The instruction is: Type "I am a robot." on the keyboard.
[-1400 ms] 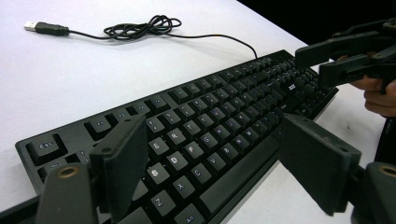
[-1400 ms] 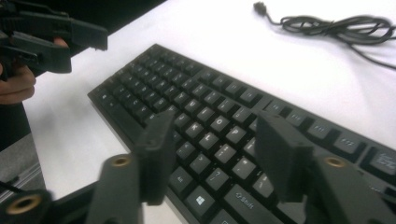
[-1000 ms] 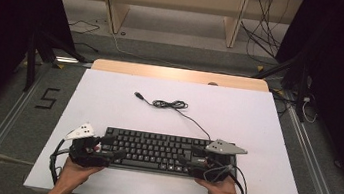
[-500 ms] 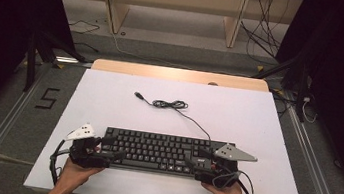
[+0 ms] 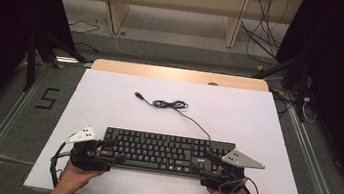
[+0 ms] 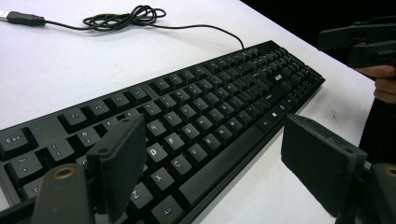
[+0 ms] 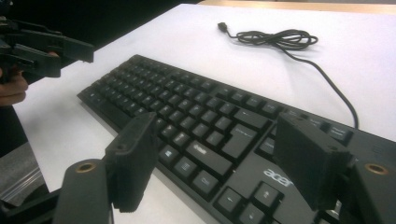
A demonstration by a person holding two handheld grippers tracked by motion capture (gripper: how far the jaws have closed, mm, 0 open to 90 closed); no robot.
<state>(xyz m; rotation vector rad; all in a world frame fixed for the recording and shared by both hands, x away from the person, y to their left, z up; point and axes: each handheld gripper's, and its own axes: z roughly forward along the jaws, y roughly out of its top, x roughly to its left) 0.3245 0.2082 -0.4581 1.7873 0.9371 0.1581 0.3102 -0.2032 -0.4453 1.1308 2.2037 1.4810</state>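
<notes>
The black plastic keyboard (image 5: 165, 152) lay at the white table's (image 5: 109, 99) near edge. The left tool (image 5: 111, 150) straddled its left end, spread; the right tool (image 5: 204, 163), just opening, straddled its right end without pinching it.

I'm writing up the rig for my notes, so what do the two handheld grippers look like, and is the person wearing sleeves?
Both the left gripper and the right gripper have black bodies, two flat rectangular black jaws with brass-coloured fittings at their bases, and a grey three-cornered plate on top. A black cable loops from each. No sleeves: the forearms are bare.
</notes>
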